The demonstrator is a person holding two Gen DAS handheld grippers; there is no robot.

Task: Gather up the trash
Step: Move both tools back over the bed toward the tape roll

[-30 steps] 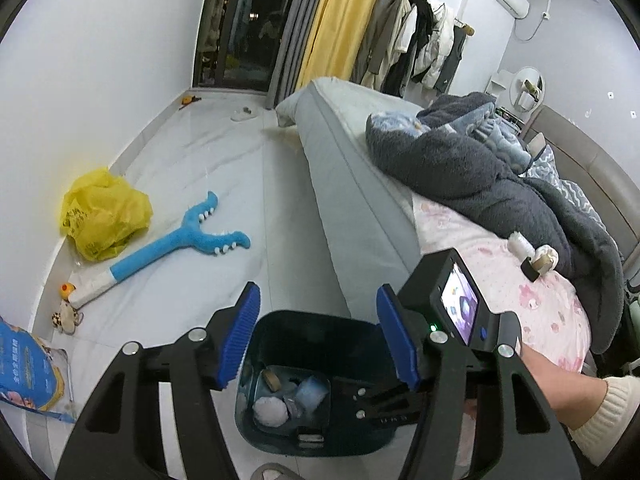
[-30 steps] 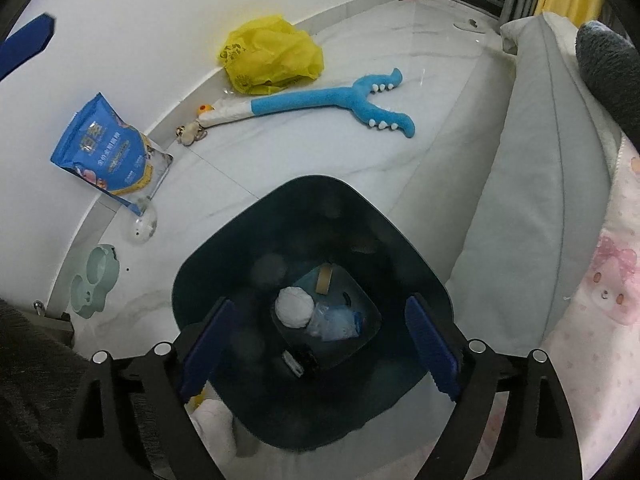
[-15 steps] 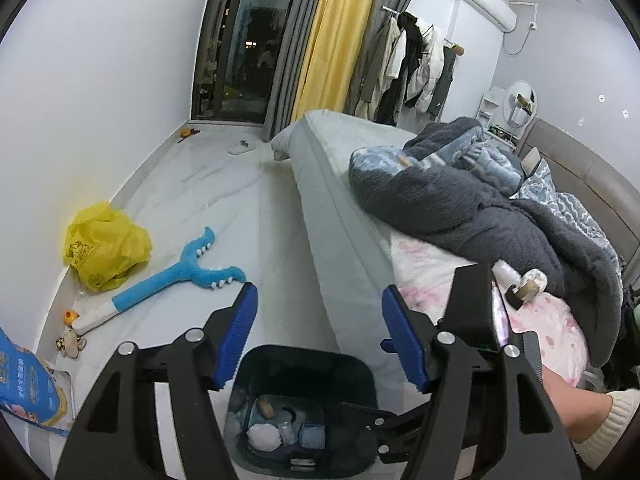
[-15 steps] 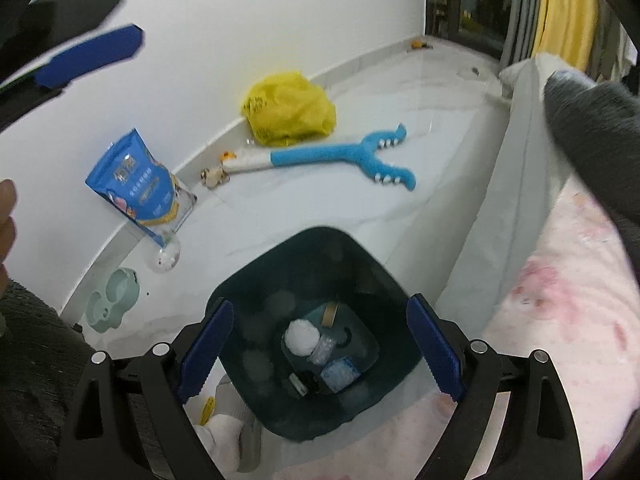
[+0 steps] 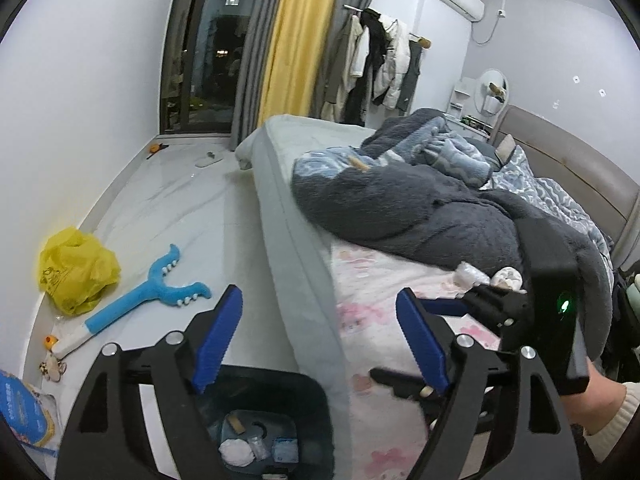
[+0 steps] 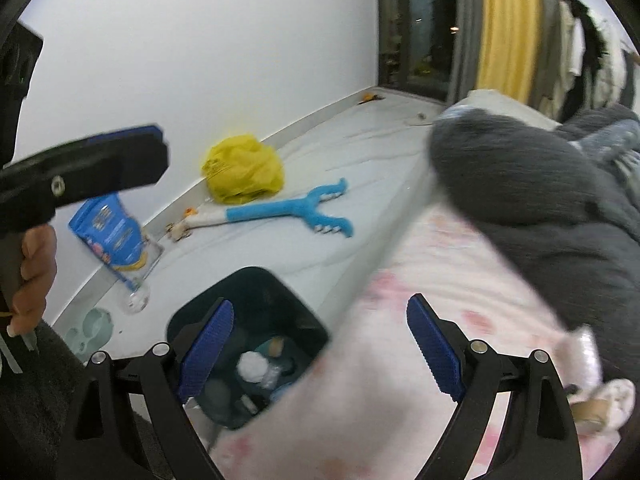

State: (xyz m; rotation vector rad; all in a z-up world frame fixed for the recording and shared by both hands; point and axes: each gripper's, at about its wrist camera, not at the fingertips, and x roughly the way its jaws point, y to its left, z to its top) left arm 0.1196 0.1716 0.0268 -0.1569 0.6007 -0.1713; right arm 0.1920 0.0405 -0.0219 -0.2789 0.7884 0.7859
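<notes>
The dark teal bin [image 5: 304,396] stands on the floor against the bed, with a white wad [image 5: 236,451] and other scraps in it. The bin [image 6: 256,284] and its white wad [image 6: 252,365] also show in the right wrist view. My left gripper [image 5: 320,340] hangs above the bin's rim and the bed's edge, its jaws opening with nothing between them. My right gripper [image 6: 320,350] is open and empty over the pink sheet [image 6: 420,280]. On that sheet lie a crumpled clear wrapper [image 5: 471,274] and a tape roll [image 5: 507,279], beside the grey blanket. The roll [image 6: 592,410] and the wrapper [image 6: 584,354] sit at the lower right.
On the floor by the wall lie a yellow bag [image 5: 76,270], a blue forked plush toy [image 5: 152,294] and a blue snack packet [image 6: 114,232]. A green bowl [image 6: 94,324] and a clear ball [image 6: 136,300] are near it. A grey blanket [image 5: 420,216] covers the bed.
Both grippers have risen from over the bin and swung towards the bed. The left jaws have spread wider. The bin's contents have not moved.
</notes>
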